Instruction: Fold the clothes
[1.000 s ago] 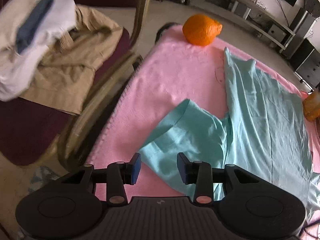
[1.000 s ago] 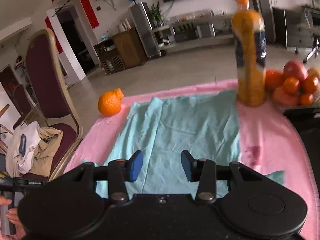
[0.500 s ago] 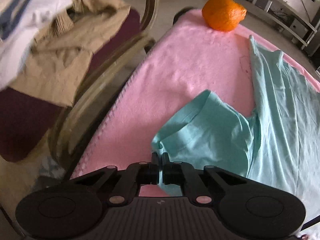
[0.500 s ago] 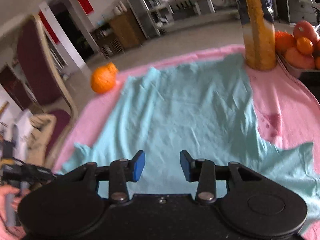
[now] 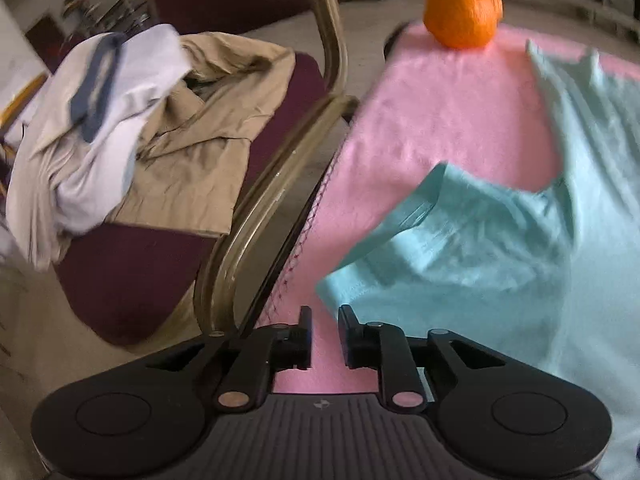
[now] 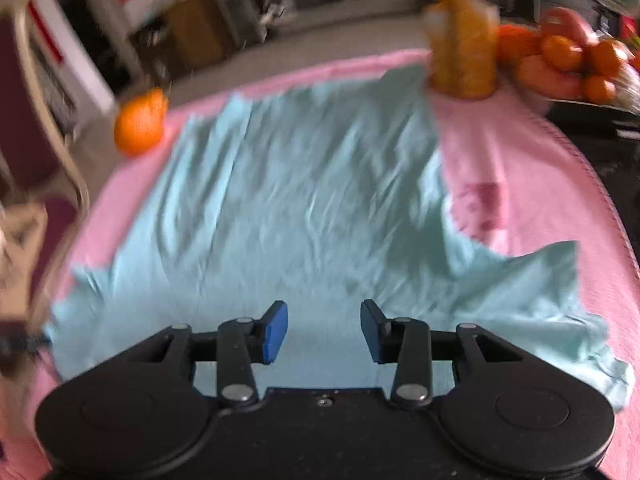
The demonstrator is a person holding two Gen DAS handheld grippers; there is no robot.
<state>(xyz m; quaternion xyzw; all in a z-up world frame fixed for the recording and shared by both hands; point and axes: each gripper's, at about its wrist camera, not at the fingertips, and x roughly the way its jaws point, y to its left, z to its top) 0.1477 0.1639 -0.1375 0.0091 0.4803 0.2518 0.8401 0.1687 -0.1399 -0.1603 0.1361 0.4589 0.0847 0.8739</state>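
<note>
We are holding both tongs open: left tongs (image 5: 324, 322) beside the teal shirt's (image 6: 296, 200) sleeve (image 5: 460, 240), right tongs (image 6: 324, 326) over the shirt.

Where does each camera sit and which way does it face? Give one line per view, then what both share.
Left wrist: on the left gripper, looking forward along its fingers over the teal shirt sleeve, pink cloth and a chair piled with clothes; only the gripper shows.
Right wrist: on the right gripper, looking across the spread shirt toward a bottle and fruit; only its open fingers show.
Shared: shirt, pink cloth, the lone orange.
</note>
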